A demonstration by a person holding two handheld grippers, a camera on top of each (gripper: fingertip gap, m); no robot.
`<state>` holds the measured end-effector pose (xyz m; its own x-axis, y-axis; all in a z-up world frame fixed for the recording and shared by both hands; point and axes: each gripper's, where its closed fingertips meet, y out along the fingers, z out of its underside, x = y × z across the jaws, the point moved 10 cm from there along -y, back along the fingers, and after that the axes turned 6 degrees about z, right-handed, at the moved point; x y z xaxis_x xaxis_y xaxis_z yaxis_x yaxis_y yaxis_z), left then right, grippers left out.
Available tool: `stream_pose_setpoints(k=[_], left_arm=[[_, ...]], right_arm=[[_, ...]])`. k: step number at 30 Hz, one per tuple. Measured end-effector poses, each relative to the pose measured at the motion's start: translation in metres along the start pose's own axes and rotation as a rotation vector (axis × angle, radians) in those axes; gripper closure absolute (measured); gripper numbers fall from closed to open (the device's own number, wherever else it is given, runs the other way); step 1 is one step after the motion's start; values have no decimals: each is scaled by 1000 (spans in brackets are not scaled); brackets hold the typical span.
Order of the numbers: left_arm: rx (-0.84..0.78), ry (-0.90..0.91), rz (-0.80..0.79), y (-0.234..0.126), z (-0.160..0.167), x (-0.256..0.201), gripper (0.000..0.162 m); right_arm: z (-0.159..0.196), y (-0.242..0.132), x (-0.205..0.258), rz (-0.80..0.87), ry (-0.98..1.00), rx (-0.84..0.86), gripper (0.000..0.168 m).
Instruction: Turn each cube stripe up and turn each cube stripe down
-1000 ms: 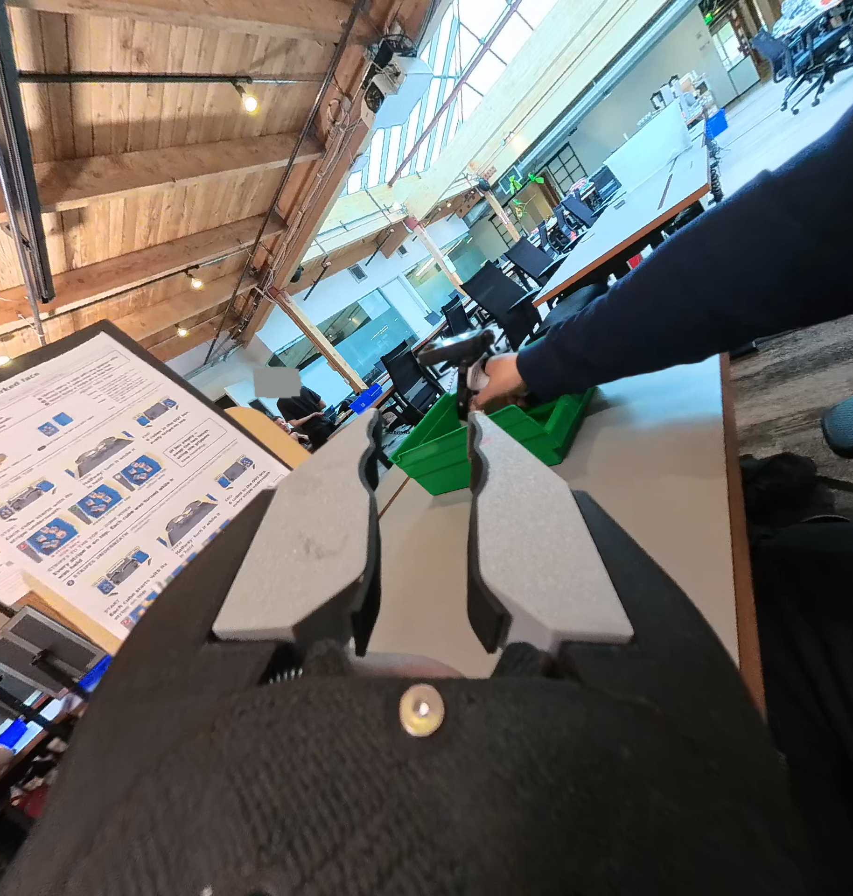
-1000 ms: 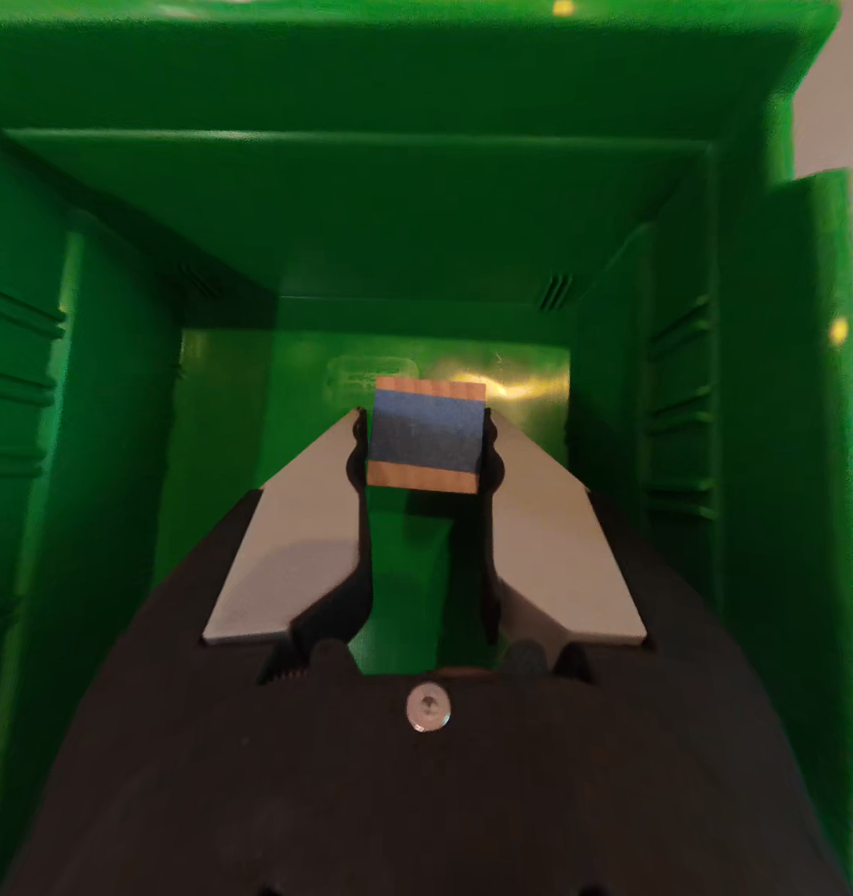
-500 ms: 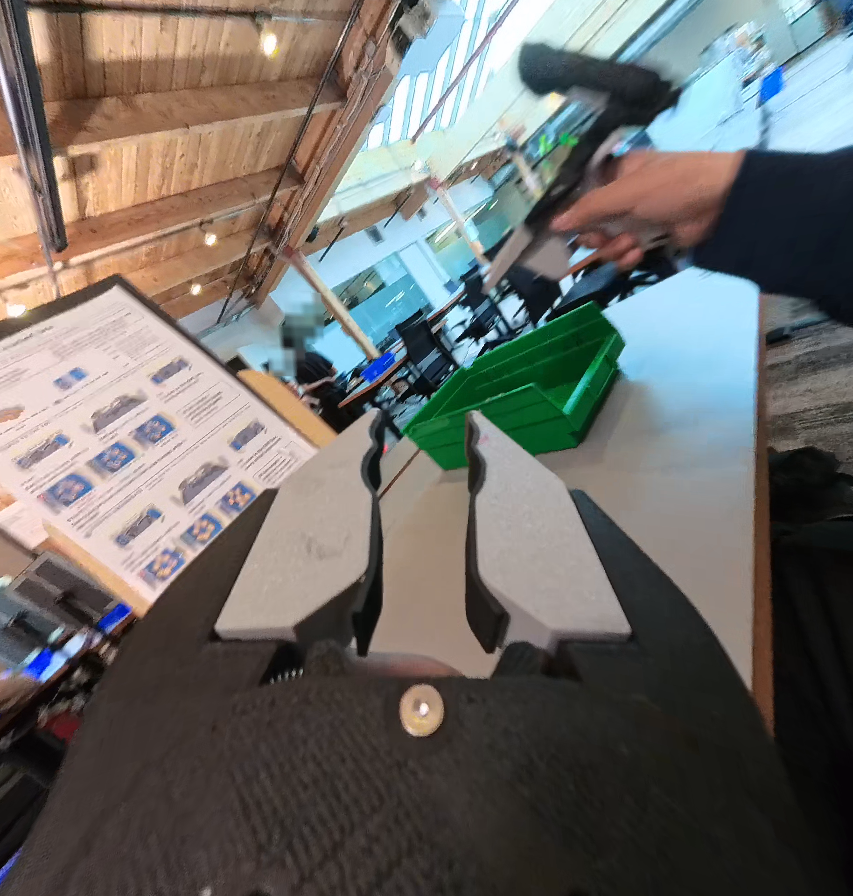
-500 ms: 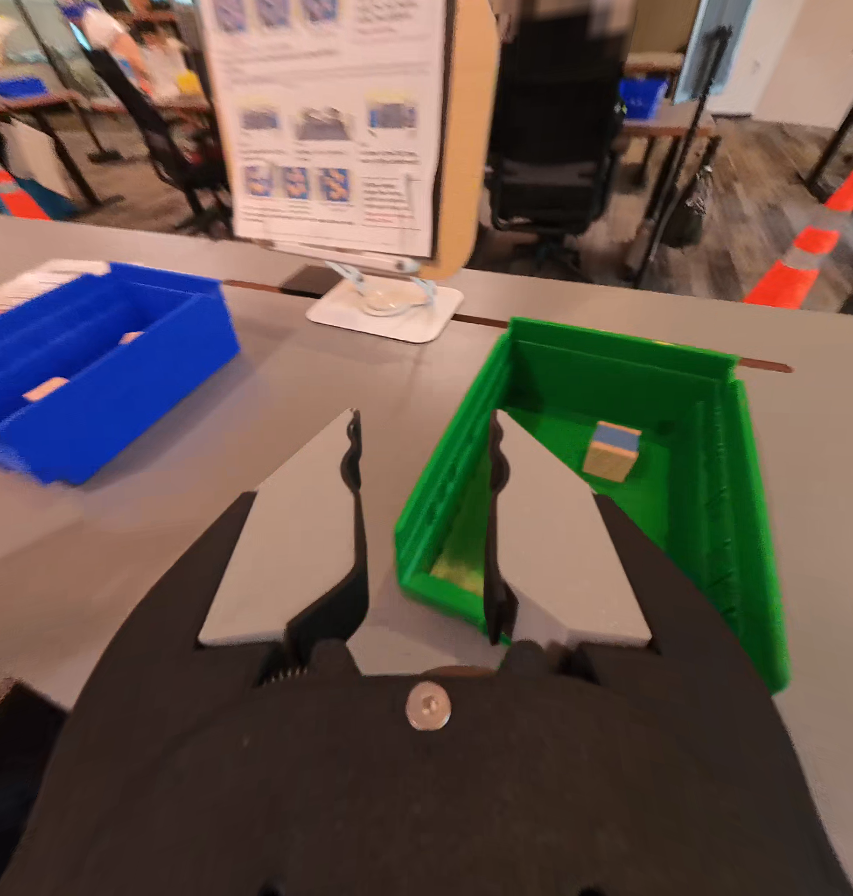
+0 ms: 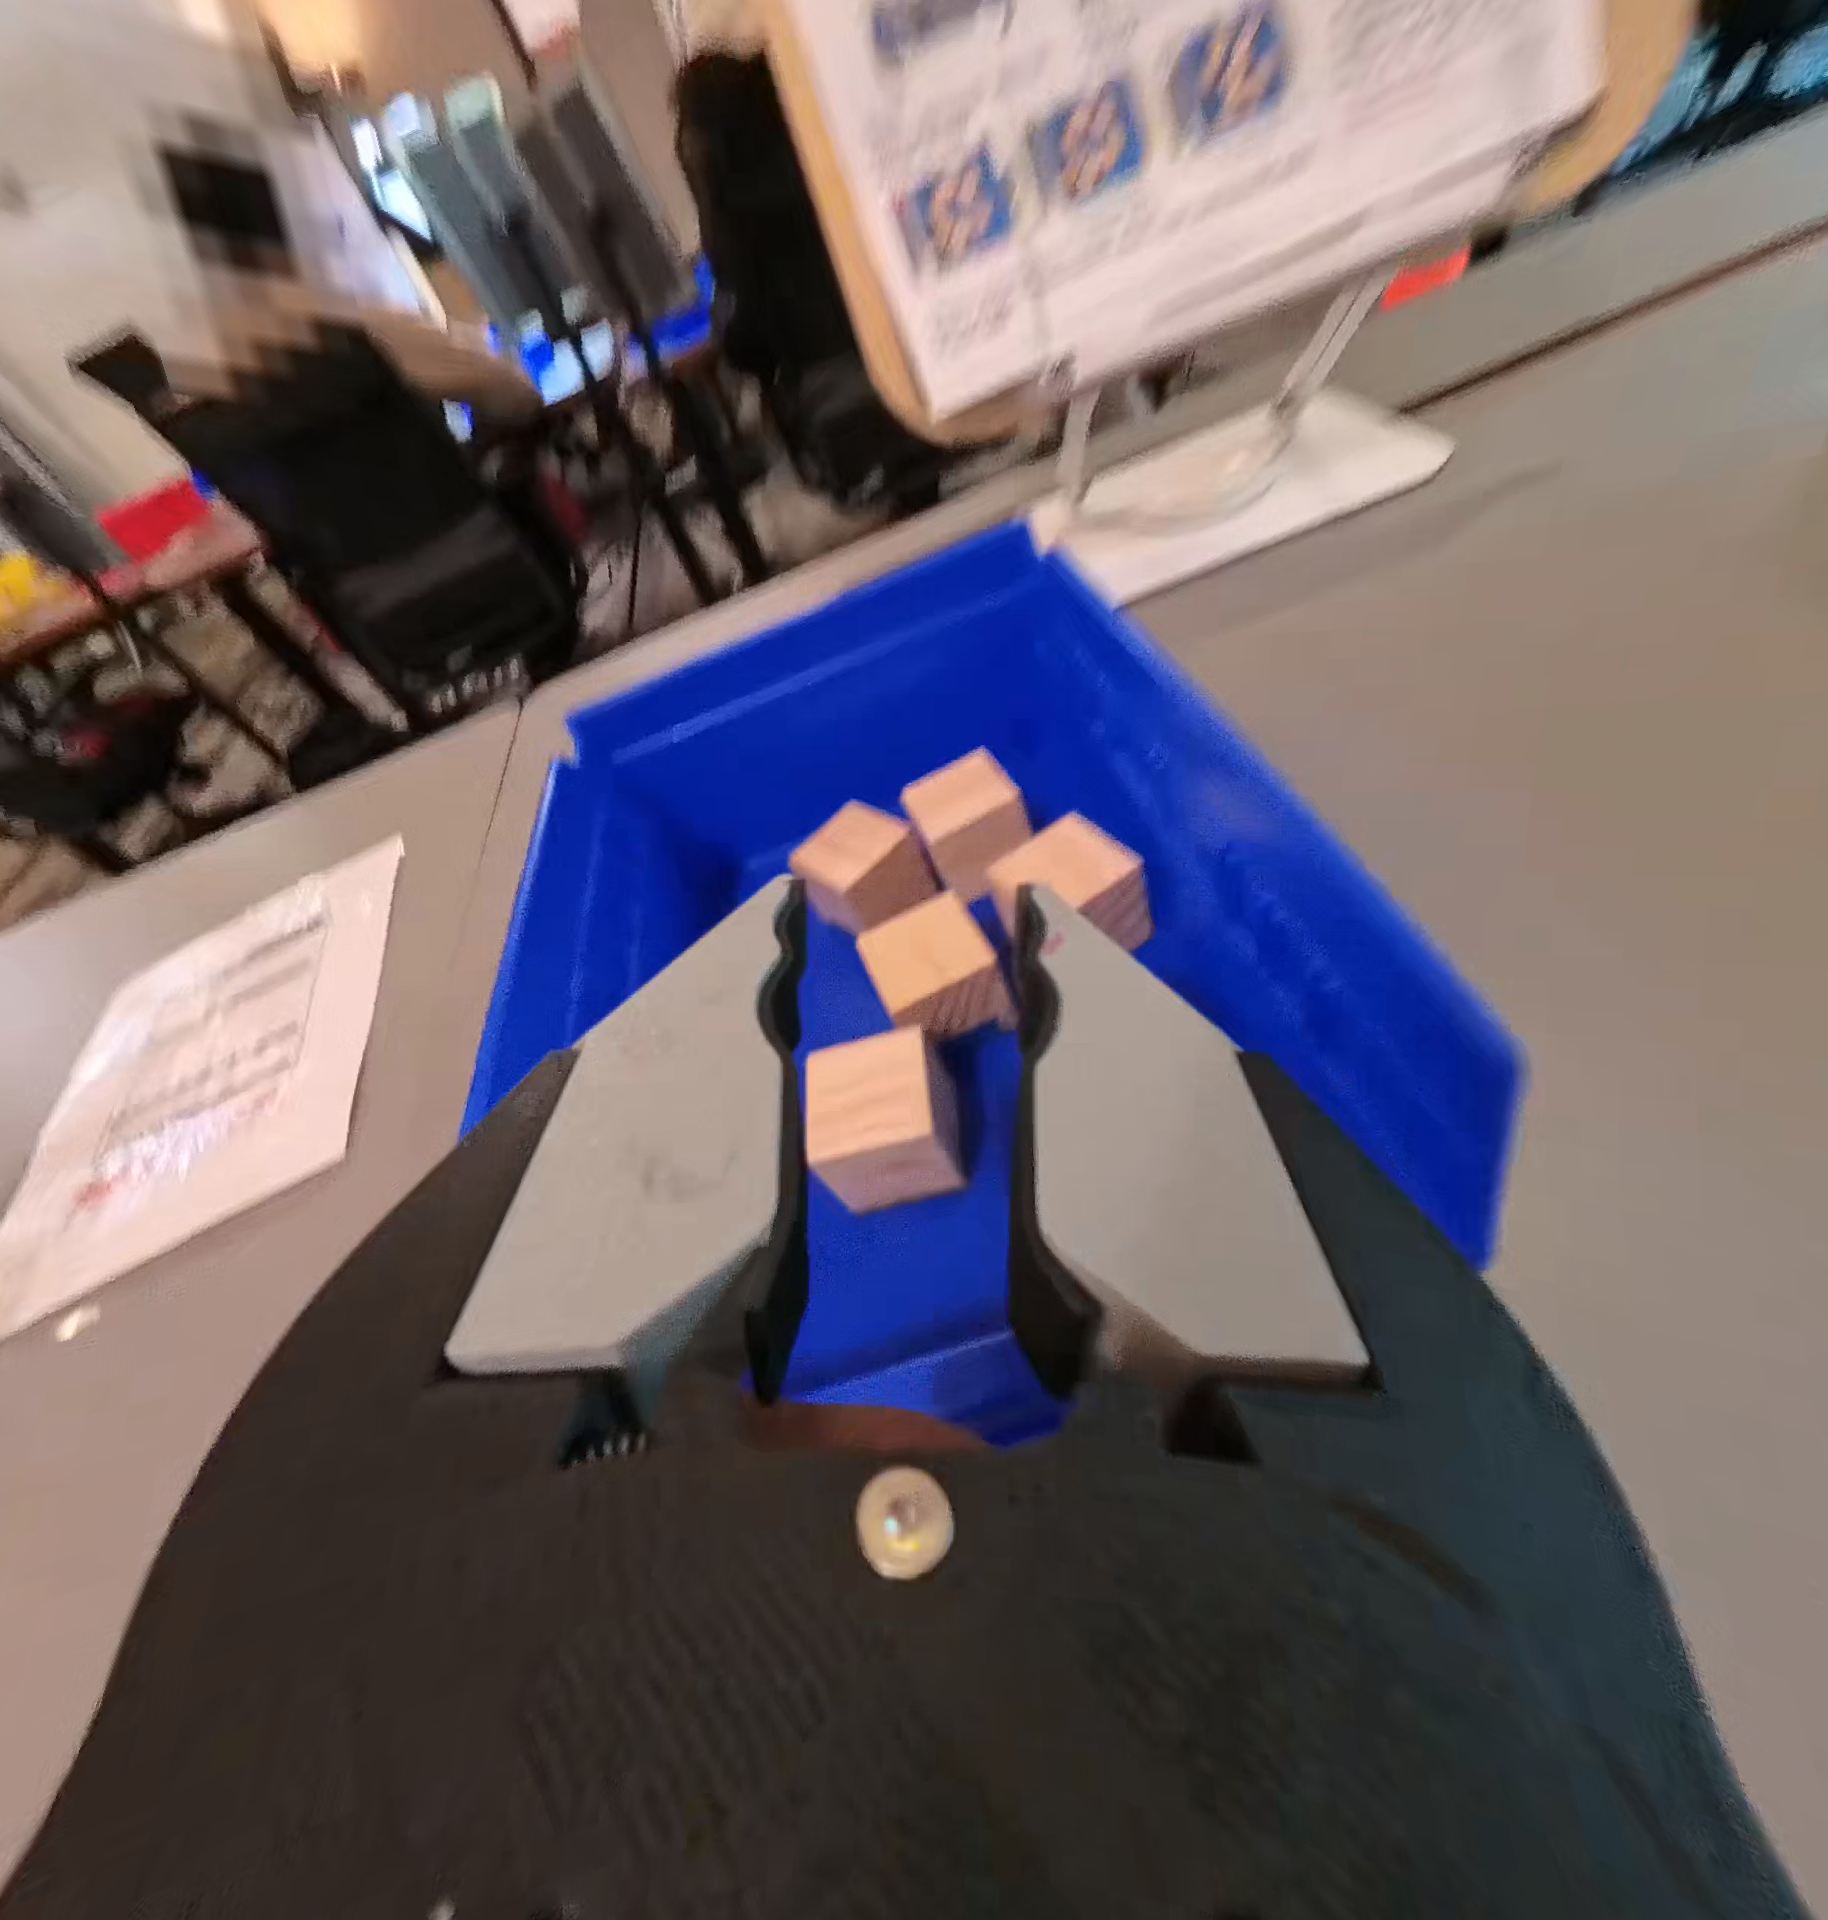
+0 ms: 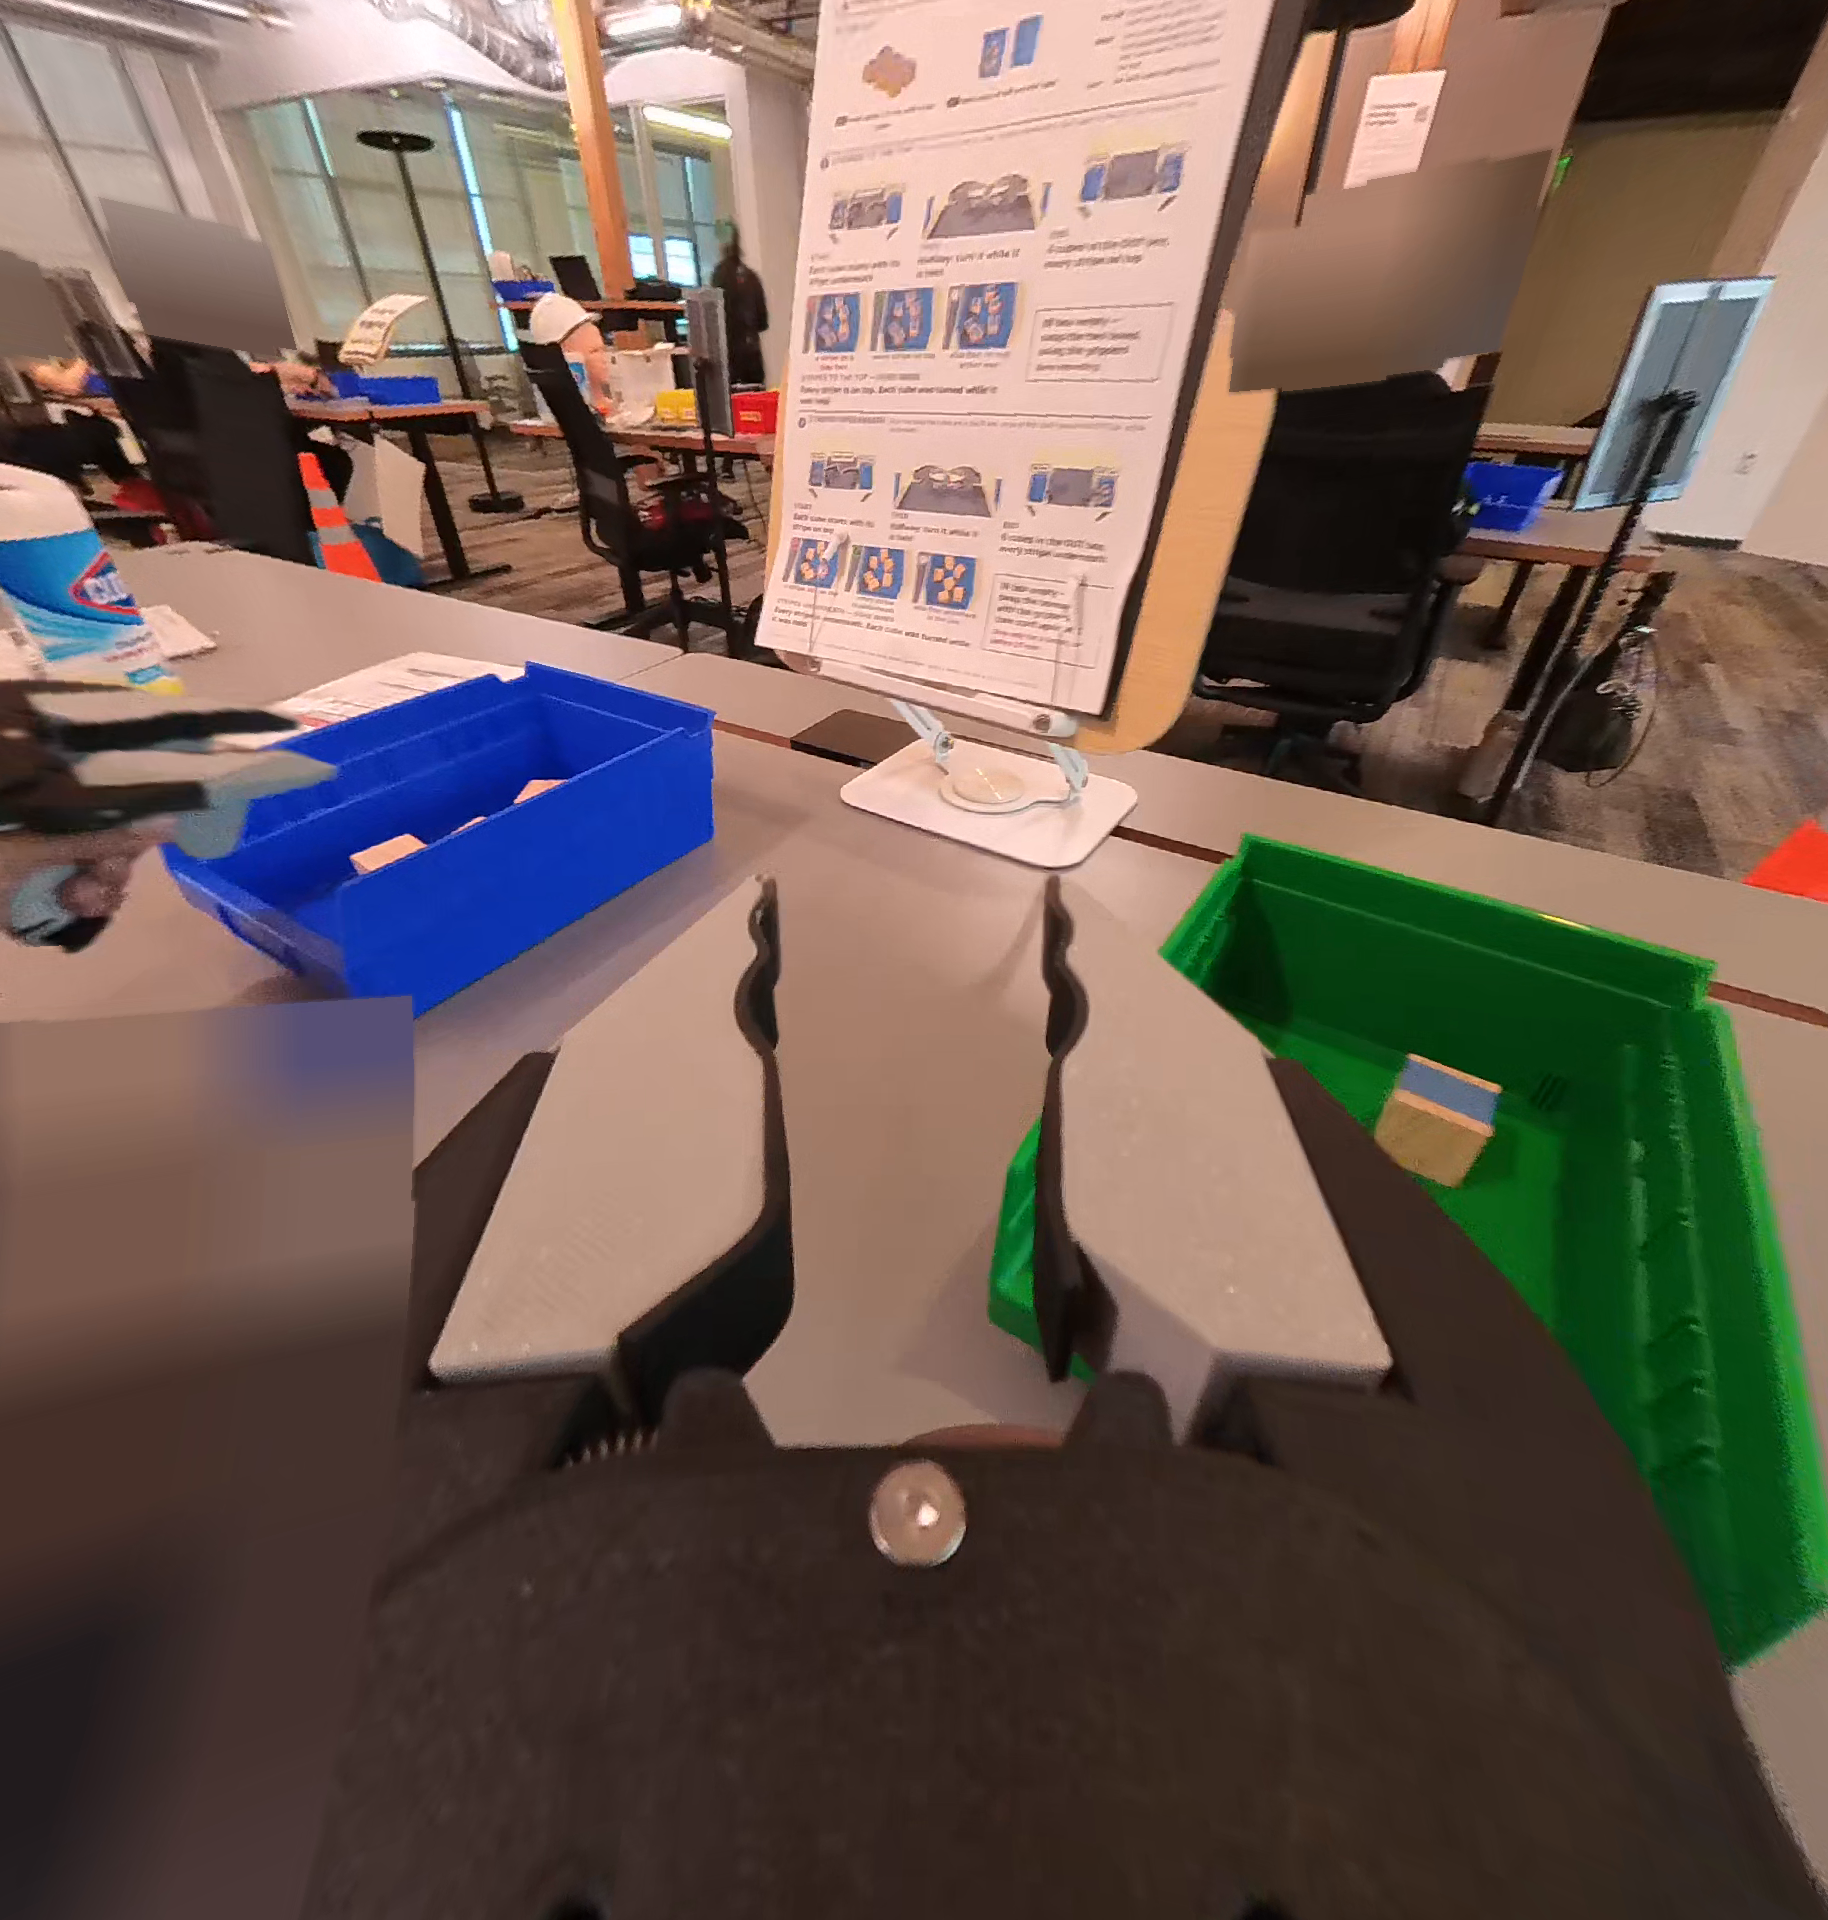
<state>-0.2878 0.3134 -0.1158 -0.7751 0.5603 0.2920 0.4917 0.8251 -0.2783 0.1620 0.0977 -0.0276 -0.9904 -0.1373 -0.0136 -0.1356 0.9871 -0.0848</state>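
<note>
Several plain wooden cubes, no stripe showing, lie in the blue bin [image 5: 1253,935]. The nearest cube [image 5: 879,1117] sits below the gap between my left fingers. My left gripper [image 5: 905,894] is open and empty, held above the bin's near end. The left wrist view is blurred. In the right wrist view one cube [image 6: 1435,1117] with a blue stripe on top lies in the green bin [image 6: 1699,1299]. My right gripper [image 6: 905,904] is open and empty above the grey table, between the blue bin [image 6: 536,862] and the green bin. The left gripper [image 6: 193,769] also shows there, at the blue bin's left end.
An instruction sheet on a white stand [image 6: 993,343] stands behind the bins. A wipes canister [image 6: 53,582] and papers [image 5: 183,1081] lie left of the blue bin. Office chairs, desks and orange cones fill the room behind the table.
My right gripper let go of the striped cube in the green bin, rose and drew back to the left. My left gripper swung from pointing up to pointing down over the blue bin.
</note>
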Motion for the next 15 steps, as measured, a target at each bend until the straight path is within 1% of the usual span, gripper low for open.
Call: stream_pose_setpoints(k=[5, 7, 9, 11, 13, 15], left_arm=[[280, -77, 60, 42, 37, 15, 105], [353, -116, 44, 52, 48, 20, 122], [391, -145, 4, 54, 54, 26, 117], [403, -130, -22, 54, 56, 28, 114], [427, -137, 9, 58, 58, 28, 113], [468, -164, 51, 61, 59, 30, 110]], right_arm=[[6, 10, 12, -39, -23, 40, 120], [6, 12, 16, -33, -44, 42, 120], [7, 13, 19, -46, -47, 40, 120], [7, 15, 22, -59, -46, 41, 121], [8, 17, 24, -64, -52, 47, 121], [9, 18, 27, -70, -54, 53, 121]])
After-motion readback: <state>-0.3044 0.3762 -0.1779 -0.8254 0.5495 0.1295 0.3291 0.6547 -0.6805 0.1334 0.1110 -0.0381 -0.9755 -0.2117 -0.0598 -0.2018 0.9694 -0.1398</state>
